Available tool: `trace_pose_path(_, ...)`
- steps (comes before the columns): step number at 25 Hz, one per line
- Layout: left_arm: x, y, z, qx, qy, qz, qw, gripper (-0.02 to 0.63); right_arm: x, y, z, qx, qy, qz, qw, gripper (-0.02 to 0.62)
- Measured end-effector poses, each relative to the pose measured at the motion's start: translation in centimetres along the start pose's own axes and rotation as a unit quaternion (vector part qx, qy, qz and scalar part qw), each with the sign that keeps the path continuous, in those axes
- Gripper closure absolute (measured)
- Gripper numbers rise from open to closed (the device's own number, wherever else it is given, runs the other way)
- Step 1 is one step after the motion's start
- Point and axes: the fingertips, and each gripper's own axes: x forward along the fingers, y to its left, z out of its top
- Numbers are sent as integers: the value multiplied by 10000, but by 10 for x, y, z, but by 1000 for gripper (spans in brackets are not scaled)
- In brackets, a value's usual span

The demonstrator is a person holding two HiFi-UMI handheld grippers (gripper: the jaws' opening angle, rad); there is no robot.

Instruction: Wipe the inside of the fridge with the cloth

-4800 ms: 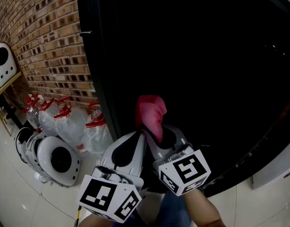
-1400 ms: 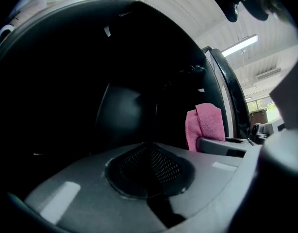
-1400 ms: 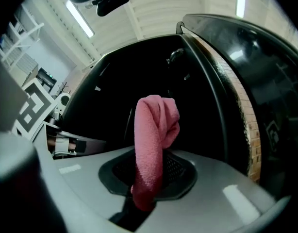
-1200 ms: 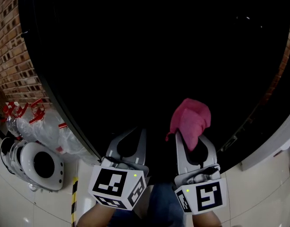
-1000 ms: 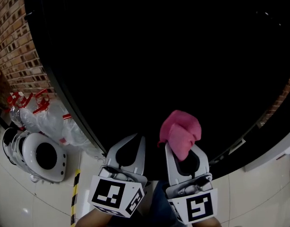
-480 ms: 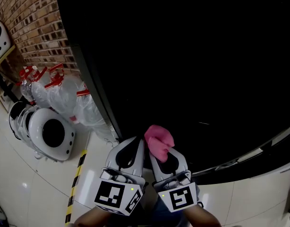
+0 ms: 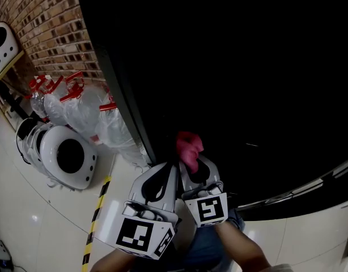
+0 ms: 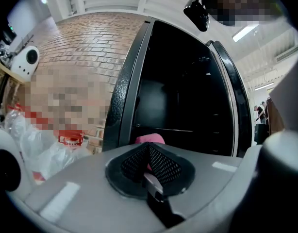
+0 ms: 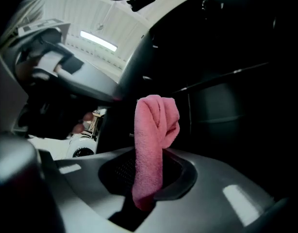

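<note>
Right gripper point(image 7: 191, 166) is clamped on the pink cloth point(image 7: 188, 145), which pokes up against the fridge's point(image 7: 247, 67) dark lower front. Left gripper point(image 7: 173, 171), jaws pinched together and empty, sits just beside it. Clear plastic bottles point(image 7: 106, 123) and a white round machine point(image 7: 63, 156) crowd the brick wall point(image 7: 49, 21) to the left.

The cloth point(image 7: 188, 147) is pink against the black fridge point(image 7: 236, 67). The pale grey left gripper point(image 7: 172, 168) and right gripper point(image 7: 189, 162) carry black-and-white marker cubes. At ten o'clock the brick wall point(image 7: 49, 27) is red-brown with pale mortar; at nine o'clock the clear jugs point(image 7: 103, 120) have red caps; at seven o'clock the tape point(image 7: 97, 217) is striped yellow and black
</note>
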Motion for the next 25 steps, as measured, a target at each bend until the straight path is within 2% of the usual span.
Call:
trace_pose_path(6,-3,-1,9,45,-88,-9,10000,598,43,-38,-15,363,239,-204,9988,532)
trace_pose_path(12,-1,-2,11,0,-133,-42,9999,598,80,-76,-18,271,400,-537,9974,532)
trace_pose_path(20,10,-8,13,24,-100,-182,9998,598,109,-116,-26,456,473,-1080,9920,532)
trace_pose_path(25,11,-8,9,59,2,-199,9998,598,116,-126,-35,335,634,-1212,9900,531)
